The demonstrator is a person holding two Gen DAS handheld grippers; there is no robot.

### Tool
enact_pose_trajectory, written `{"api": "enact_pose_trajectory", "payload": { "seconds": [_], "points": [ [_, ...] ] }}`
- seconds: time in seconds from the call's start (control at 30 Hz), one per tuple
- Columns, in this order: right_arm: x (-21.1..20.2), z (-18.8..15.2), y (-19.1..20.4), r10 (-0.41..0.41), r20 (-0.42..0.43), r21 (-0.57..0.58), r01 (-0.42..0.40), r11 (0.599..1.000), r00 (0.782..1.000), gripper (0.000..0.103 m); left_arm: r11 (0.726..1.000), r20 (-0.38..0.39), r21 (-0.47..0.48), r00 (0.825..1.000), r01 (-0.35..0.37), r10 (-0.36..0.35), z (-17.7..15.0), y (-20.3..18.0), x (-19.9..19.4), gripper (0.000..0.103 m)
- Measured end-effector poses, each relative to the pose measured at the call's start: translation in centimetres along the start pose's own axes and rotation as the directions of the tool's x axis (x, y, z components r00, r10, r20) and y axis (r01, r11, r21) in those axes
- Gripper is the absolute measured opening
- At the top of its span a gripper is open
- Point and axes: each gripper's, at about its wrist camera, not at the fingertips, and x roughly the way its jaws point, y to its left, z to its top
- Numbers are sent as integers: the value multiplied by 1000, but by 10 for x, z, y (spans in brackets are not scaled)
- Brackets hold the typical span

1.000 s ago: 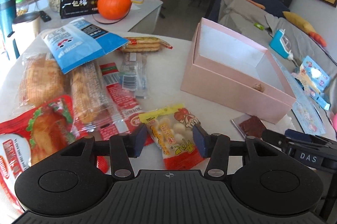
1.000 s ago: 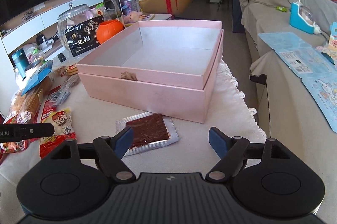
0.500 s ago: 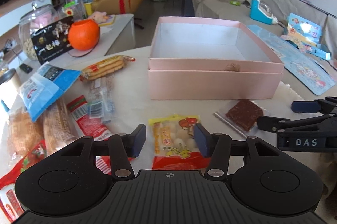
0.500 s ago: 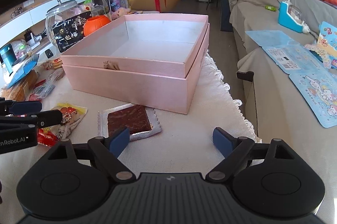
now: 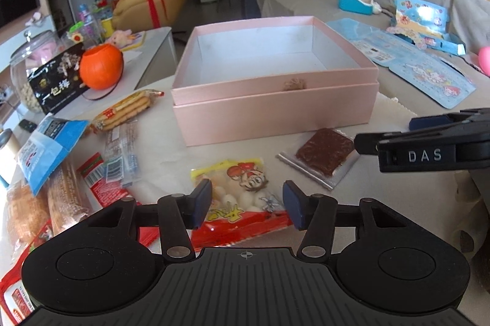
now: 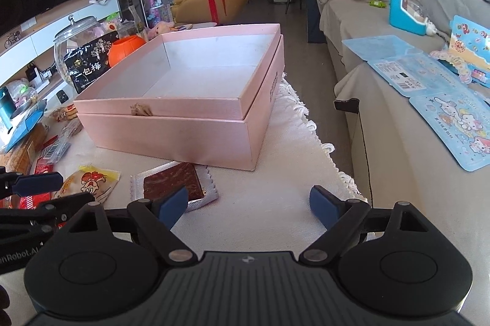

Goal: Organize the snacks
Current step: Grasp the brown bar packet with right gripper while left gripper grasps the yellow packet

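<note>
An open pink box stands empty on the white tablecloth; it also shows in the right wrist view. My left gripper is open, just above a yellow and red candy packet. A brown snack in a clear silver-edged wrapper lies in front of the box. My right gripper is open, its left finger over that brown snack. It enters the left wrist view from the right. The candy packet lies to its left.
More snacks lie at the left: a biscuit pack, a blue bag, bread packs and red packets. A glass jar and an orange pumpkin pot stand behind. A grey sofa borders the table's right edge.
The left gripper has swung round to the right, from the snack pile to face the box squarely. The right gripper has shifted slightly right, so its left finger now covers the brown snack's corner.
</note>
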Motion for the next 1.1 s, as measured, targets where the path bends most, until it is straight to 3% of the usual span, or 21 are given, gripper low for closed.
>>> {"api": "enact_pose_trajectory", "payload": {
  "seconds": [0.1,0.2,0.43,0.57,0.73,0.83,0.97,1.1],
  "points": [
    [-1,2,-6,0,6,36,-1,999,1000,87,999,-4,53,1000,-13,14,0,-11,4,71],
    [-1,2,-10,9,5,56,-10,998,1000,87,999,-9,48,1000,3,-3,0,-11,5,77],
    [-1,0,-6,0,4,44,-1,999,1000,87,999,11,-36,1000,-28,28,-2,13,0,74],
    [-1,0,-5,-5,5,36,5,999,1000,87,995,-29,-82,998,-57,55,-7,32,8,73],
    [-4,-2,1,10,27,-6,-10,1000,1000,87,988,-8,-153,1000,6,-7,-9,46,12,74],
    [-11,-2,13,65,50,-67,-62,996,997,87,991,6,-132,999,34,-34,-9,46,10,73],
    [-11,3,32,151,1,-138,-149,979,989,87,994,31,-99,998,49,-46,-19,44,-11,70],
    [-2,6,60,142,-31,-262,-146,954,989,87,989,54,-130,997,69,-62,-32,50,-31,69]
  ]
}}
